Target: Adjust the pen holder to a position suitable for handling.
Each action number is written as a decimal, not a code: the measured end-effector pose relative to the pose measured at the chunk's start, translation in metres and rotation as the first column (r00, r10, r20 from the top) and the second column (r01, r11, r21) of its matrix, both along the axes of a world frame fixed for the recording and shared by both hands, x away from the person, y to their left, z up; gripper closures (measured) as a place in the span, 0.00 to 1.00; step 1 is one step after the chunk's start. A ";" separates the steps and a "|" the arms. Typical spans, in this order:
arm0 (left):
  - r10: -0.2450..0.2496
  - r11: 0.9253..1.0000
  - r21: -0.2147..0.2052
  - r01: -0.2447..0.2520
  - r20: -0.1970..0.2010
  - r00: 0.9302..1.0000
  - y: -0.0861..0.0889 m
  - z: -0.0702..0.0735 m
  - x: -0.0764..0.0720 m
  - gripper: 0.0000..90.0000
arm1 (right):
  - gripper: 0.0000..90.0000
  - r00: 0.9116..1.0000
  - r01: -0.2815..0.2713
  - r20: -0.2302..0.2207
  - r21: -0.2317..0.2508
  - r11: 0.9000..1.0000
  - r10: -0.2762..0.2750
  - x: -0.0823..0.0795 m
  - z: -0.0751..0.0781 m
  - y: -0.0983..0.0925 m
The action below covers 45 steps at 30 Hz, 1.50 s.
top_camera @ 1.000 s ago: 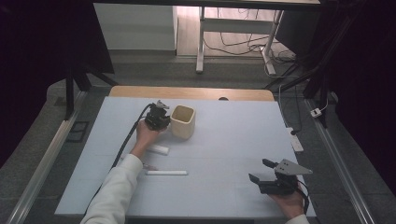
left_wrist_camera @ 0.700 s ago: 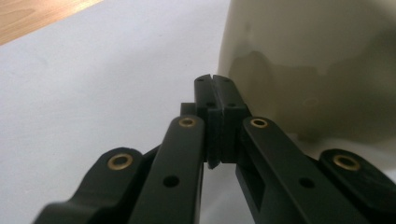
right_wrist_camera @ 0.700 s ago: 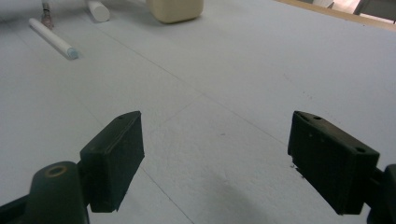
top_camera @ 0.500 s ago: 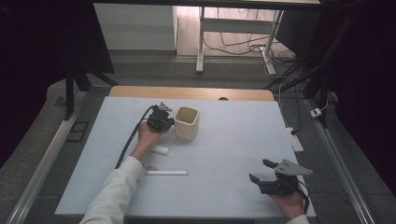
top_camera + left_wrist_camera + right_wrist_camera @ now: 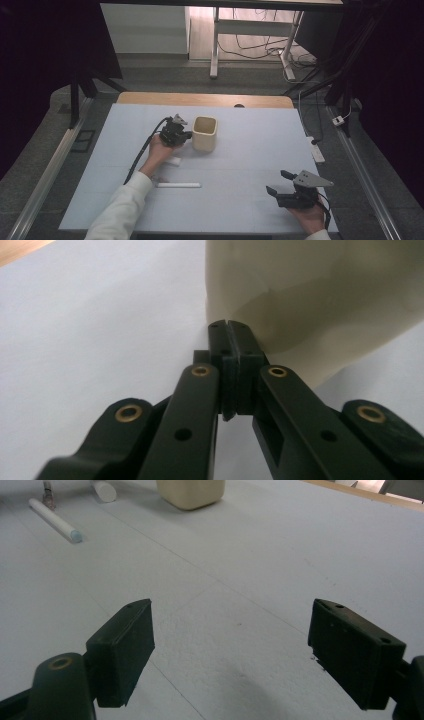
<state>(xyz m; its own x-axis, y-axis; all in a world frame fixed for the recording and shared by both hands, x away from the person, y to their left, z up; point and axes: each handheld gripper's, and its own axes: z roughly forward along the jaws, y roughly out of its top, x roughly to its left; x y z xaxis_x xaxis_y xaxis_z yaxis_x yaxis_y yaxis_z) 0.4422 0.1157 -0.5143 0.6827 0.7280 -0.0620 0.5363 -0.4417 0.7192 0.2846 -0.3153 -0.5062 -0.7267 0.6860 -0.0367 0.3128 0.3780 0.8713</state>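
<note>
Your left claw (image 5: 186,134) is clenched with nothing between its jaws, its tips just beside the left wall of the cream cup (image 5: 205,133), which stands upright on the table (image 5: 250,150) left of centre. A white stick (image 5: 178,185) lies nearer you. Your right claw (image 5: 276,182) rests released at the near right, well apart.

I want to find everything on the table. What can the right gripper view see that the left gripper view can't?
The right gripper view has a long white stick with a pale blue tip, a short white cylinder, and the right hand-held gripper with jaws wide apart. The left gripper view has the left hand-held gripper, jaws shut, tips against the cup's side. Both show the cream square plastic cup on the white table.
</note>
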 end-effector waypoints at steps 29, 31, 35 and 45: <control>-0.019 1.000 -0.019 0.020 0.043 0.999 -0.004 0.004 -0.013 0.99 | 0.21 1.000 0.001 0.008 0.012 1.000 -0.001 0.000 0.001 -0.001; -0.019 0.999 -0.025 0.020 0.044 0.999 -0.001 0.005 -0.016 0.99 | 0.21 1.000 0.001 0.005 0.019 1.000 -0.001 0.001 0.001 -0.002; -0.033 0.999 -0.017 0.034 0.068 0.997 0.012 0.013 -0.033 0.99 | 0.21 1.000 0.001 0.000 0.034 0.999 -0.001 0.004 0.001 -0.002; -0.051 0.995 -0.085 0.057 0.063 0.997 0.040 0.033 -0.065 0.72 | 0.21 1.000 0.013 0.001 0.047 0.999 -0.013 0.003 0.004 -0.004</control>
